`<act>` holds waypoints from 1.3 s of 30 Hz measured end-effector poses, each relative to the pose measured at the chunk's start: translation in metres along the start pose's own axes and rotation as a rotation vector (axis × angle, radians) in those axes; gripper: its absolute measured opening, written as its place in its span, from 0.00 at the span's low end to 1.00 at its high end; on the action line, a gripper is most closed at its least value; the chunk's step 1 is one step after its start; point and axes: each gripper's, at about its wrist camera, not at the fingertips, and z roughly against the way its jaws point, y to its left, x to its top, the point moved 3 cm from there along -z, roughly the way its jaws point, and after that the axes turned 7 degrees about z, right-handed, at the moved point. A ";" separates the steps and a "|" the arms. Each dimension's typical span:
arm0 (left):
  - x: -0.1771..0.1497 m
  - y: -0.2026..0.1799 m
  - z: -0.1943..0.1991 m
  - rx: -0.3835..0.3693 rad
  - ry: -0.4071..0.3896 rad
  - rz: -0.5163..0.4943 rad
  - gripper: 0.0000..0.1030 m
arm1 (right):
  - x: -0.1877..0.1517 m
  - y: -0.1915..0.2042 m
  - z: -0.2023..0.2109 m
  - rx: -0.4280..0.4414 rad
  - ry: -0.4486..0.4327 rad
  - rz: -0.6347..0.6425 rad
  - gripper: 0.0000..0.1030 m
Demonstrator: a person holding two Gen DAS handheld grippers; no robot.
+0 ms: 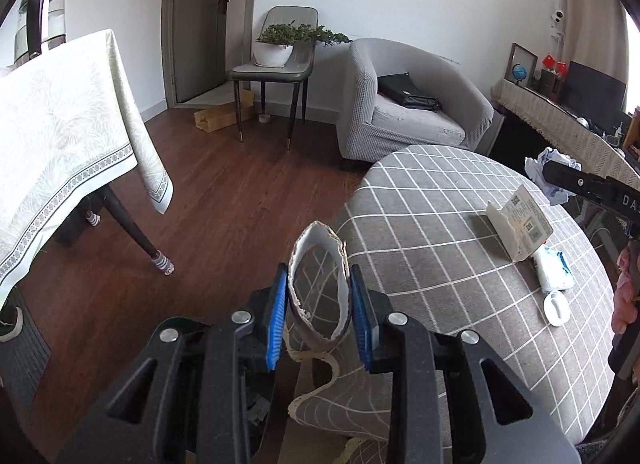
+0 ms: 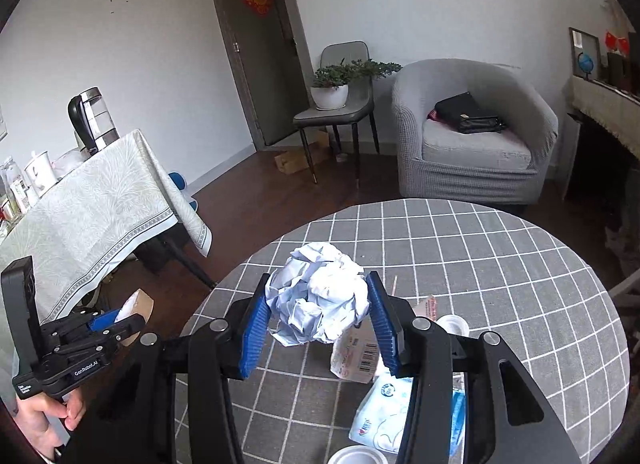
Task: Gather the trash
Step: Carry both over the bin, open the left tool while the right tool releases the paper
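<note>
Left wrist view: left gripper [image 1: 319,312] fingers narrowed onto a torn cardboard ring [image 1: 319,284], squeezed oval between the blue pads [image 1: 277,318], held past the counter [image 1: 420,232] edge. Right wrist view: right gripper [image 2: 320,322] fingers spread moderately, clamping a crumpled paper ball [image 2: 320,300] between both pads above the counter; tissue packet [image 2: 384,412] lies below the right finger.

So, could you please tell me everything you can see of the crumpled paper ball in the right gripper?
The crumpled paper ball is white to pale blue, tightly creased, paper by its look. The right gripper clamps it between its blue ribbed pads, one on each side. It is held above the round grid-patterned tablecloth, apparently lifted clear of it. The left wrist view shows it partly hidden behind that gripper.
</note>
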 end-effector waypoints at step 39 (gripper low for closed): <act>-0.112 0.188 -0.070 0.208 0.446 0.051 0.31 | -0.020 0.236 -0.133 0.359 0.224 0.173 0.46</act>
